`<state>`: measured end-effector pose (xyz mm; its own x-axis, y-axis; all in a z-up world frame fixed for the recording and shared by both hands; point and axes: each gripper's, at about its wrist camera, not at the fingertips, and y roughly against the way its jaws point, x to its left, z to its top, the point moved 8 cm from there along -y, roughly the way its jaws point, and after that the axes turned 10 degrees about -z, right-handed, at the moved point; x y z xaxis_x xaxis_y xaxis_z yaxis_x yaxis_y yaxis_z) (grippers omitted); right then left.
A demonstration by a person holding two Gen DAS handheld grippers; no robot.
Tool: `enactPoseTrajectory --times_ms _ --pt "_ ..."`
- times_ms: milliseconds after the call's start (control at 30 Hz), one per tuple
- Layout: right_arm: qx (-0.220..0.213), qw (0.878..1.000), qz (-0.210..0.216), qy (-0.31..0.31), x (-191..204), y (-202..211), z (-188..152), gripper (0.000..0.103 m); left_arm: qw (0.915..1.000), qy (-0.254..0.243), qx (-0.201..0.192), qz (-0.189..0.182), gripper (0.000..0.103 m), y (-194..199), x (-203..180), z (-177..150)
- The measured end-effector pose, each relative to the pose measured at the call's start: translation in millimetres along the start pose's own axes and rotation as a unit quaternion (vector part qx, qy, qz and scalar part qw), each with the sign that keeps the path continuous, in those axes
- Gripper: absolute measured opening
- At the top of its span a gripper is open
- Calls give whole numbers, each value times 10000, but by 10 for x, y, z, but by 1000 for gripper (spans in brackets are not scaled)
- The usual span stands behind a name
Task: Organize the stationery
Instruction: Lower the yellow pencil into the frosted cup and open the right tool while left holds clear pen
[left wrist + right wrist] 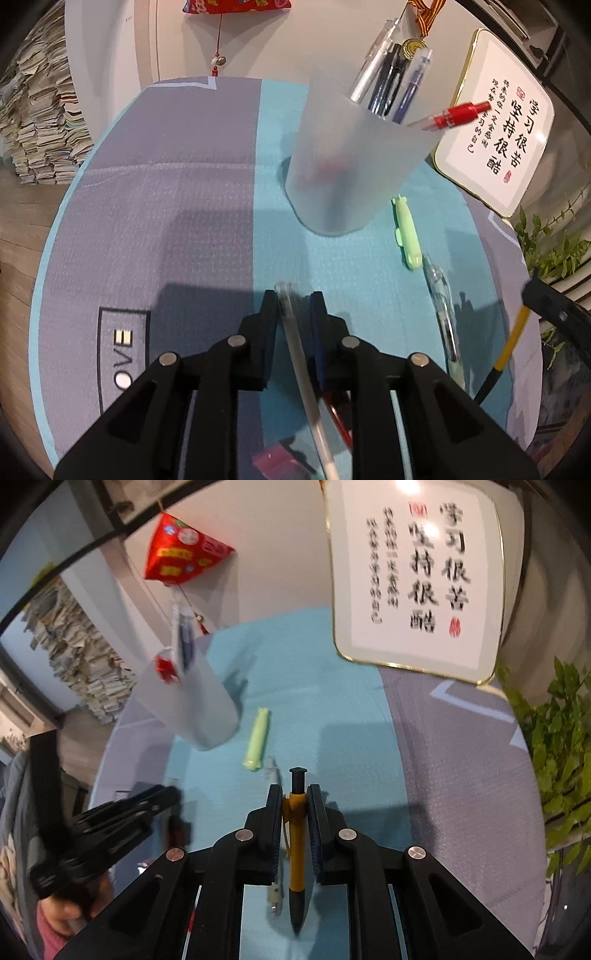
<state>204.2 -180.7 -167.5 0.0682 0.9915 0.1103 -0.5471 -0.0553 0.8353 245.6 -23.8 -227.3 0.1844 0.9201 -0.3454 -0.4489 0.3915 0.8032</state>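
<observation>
A frosted cup (pixel 351 166) (pixel 192 701) stands on the blue-and-grey mat (pixel 184 184), holding several pens, among them a red one (pixel 458 112). My left gripper (pixel 293 302) is shut on a clear pen (pixel 295 339) that lies slantwise between its pads, short of the cup. It shows blurred in the right wrist view (pixel 162 801). My right gripper (pixel 295 786) is shut on a yellow pen with a black tip (pixel 295 842) (pixel 511 339), held above the mat. A green marker (pixel 406 232) (pixel 257 740) and another clear pen (pixel 441 306) (pixel 273 771) lie on the mat right of the cup.
A framed calligraphy sign (pixel 498 122) (pixel 417 572) leans at the back right, with a green plant (pixel 554 251) (pixel 554 738) beside it. A red ornament (pixel 181 550) hangs on the wall. Stacked papers (pixel 37 110) stand off to the left. Red items (pixel 340 417) lie under my left gripper.
</observation>
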Motion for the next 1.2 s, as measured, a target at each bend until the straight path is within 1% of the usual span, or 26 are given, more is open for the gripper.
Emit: enactPoseTrajectory --times_ms 33,100,167,233,367,467,500,567,600,633,733,767,800,900,967,1200 --pt "-32 10000 18 30 24 33 5 14 10000 30 15 3 9 -5 9 13" --pt "-61 10000 45 53 65 63 -1 14 9998 167 37 -59 7 10 45 8" --pt "-78 9999 63 71 77 97 -18 14 9997 214 4 -71 7 62 85 -9" --pt "-93 9999 56 68 72 110 -18 14 9998 175 -28 78 7 113 161 -38" --pt "-117 9999 113 -20 49 140 -17 14 9993 360 25 -7 9 139 234 -53" --pt "-189 9997 149 -20 69 192 0 14 9992 397 26 87 9 118 200 -44" --pt "-217 9996 154 -11 73 215 3 14 9993 329 25 179 11 106 167 -45" --pt "-246 9996 146 -4 70 244 10 14 9995 224 23 237 19 95 118 -52" --pt "-258 9996 136 -8 64 259 11 14 9996 152 12 220 27 86 73 -56" --pt "-264 9996 125 -8 62 266 13 14 9997 102 2 224 30 87 65 -69" --pt "-288 9995 109 -19 55 301 14 14 9992 -52 -37 387 27 83 39 -95" --pt "-294 9995 113 -16 56 309 11 14 9988 -93 -54 472 22 88 42 -108" --pt "-303 9995 115 -20 59 313 11 14 9984 -117 -60 542 9 91 62 -114" --pt "-341 9993 143 -43 76 339 27 14 9994 38 -55 325 8 135 107 -122" --pt "-385 9991 155 -30 98 371 45 14 9994 62 -181 300 8 231 118 -84" --pt "-644 9977 217 60 217 559 130 14 9964 -156 -821 153 8 779 -35 49"
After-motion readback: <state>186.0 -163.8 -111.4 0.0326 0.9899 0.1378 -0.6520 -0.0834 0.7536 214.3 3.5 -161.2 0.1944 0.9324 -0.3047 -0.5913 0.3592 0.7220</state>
